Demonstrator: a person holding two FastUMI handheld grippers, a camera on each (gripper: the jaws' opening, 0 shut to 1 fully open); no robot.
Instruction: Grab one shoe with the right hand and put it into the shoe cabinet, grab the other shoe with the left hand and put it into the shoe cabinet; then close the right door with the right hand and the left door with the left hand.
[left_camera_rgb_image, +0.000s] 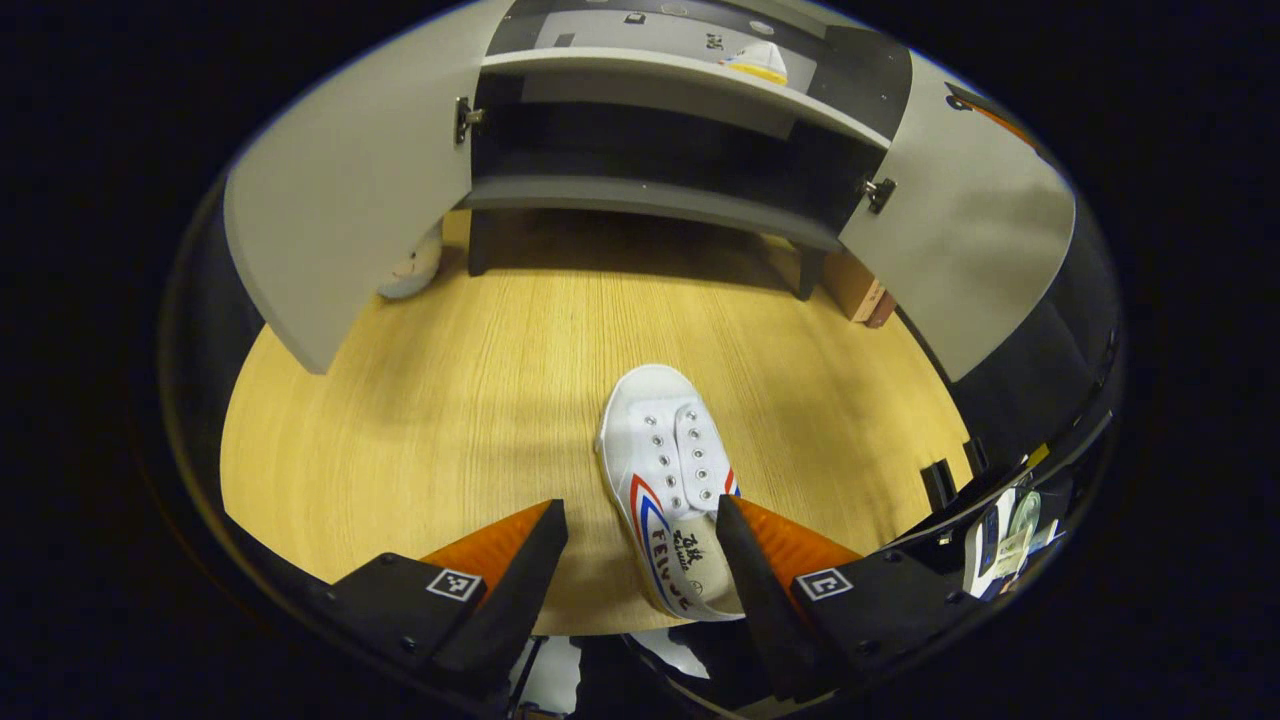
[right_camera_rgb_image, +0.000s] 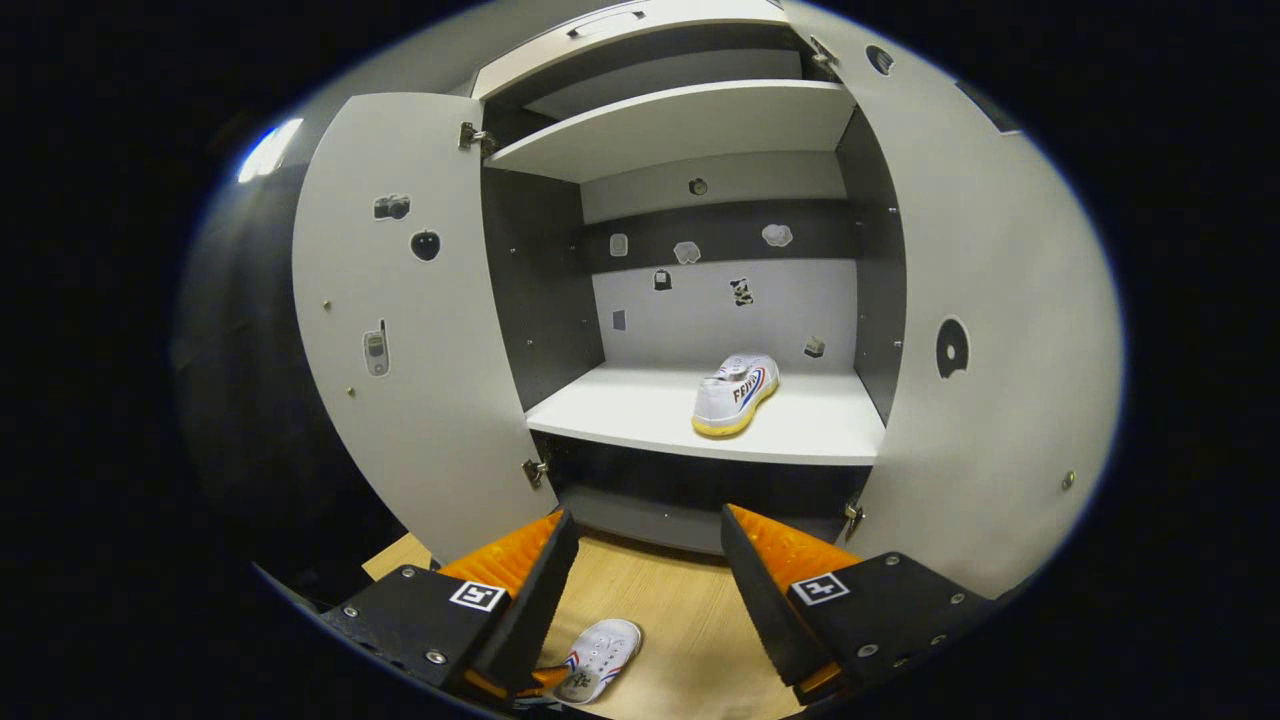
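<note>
Now, left gripper (left_camera_rgb_image: 640, 520): spread, straddling floor shoe (left_camera_rgb_image: 668, 480), lower centre.
Right gripper (right_camera_rgb_image: 645, 530): spread, empty.
Shelved shoe (right_camera_rgb_image: 736, 393): centre, in shoe cabinet (right_camera_rgb_image: 700, 125).

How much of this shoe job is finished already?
One shoe already sits on the cabinet shelf. The left tongs hang open around the second shoe on the floor, not gripping it. Both doors, left door and right door, remain open.
</note>
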